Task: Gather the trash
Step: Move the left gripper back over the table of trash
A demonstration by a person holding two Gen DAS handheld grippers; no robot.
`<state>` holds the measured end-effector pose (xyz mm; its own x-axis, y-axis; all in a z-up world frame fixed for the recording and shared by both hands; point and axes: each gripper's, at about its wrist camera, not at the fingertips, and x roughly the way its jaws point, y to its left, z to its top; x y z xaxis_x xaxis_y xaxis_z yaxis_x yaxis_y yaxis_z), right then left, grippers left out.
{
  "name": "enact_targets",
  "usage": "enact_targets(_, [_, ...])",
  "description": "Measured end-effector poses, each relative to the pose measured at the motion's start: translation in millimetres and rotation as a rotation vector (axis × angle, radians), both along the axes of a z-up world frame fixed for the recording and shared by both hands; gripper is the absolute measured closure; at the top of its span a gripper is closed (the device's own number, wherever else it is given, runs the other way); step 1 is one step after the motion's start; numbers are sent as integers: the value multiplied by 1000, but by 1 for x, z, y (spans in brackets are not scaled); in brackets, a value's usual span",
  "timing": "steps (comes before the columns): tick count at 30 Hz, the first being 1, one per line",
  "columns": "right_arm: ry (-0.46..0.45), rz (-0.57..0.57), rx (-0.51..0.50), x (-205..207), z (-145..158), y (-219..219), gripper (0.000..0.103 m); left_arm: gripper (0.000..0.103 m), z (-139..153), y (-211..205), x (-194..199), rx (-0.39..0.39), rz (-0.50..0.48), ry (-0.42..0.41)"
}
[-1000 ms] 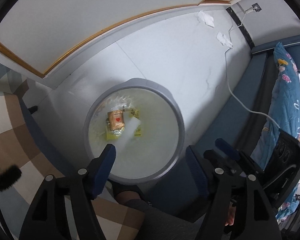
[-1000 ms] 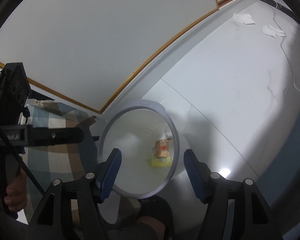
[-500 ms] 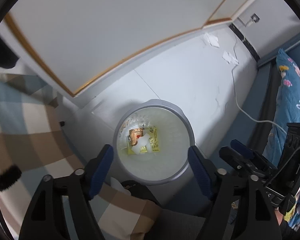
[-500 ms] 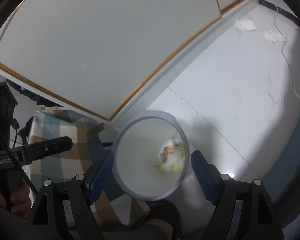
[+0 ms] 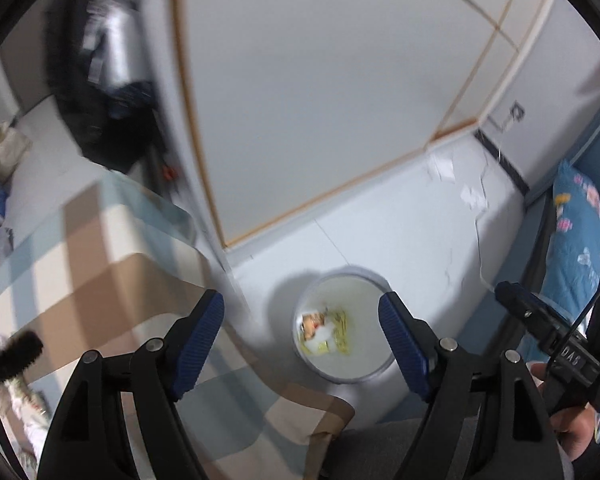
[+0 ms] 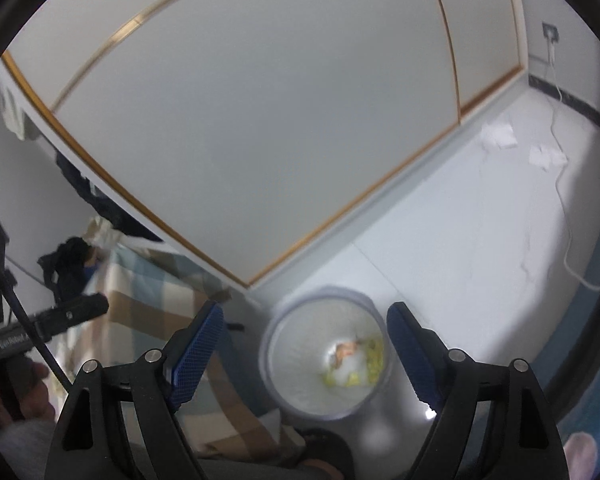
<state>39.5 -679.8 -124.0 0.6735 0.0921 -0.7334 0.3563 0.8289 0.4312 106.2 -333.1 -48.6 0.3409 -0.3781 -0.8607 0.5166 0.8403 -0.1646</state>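
Standing on the white floor (image 6: 440, 240), the bin (image 6: 278, 376) holds wrappers (image 6: 352, 360) at its bottom; two tissues (image 6: 500, 136) lie uncollected by the wall. Both left gripper (image 5: 300, 344) and right gripper (image 6: 304, 354) hang released and empty, the right's fingers having just spread wider.

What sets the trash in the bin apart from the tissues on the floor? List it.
The trash in the bin is coloured, yellow and orange wrappers with a white scrap; the tissues are plain white. The trash sits heaped together at the bottom of the bin; the tissues lie apart, spread on the floor near the far wall, beside a cable. Both are small and crumpled, and neither gripper holds any.
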Motion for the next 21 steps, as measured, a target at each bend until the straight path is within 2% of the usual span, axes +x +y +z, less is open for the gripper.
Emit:
enact_targets(3, [-55,9,-30,3,30,11,19,15,17,24,-7,-25,41,-55])
enact_targets(6, [-117,32,-60,5,62,31,19,15,35,48,-10,-50,77,-116])
enact_targets(12, [-264,98,-162,5,131,83,12,15,62,108,-15,-122,186,-168])
enact_targets(17, [-348,147,-163,2,165,124,6,15,79,164,-25,-147,277,-235])
enact_targets(19, [-367,178,-159,4,173,142,6,14,83,194,-28,-186,320,-249])
enact_targets(21, [-377,222,-163,9,178,164,6,10,83,217,-28,-181,367,-259])
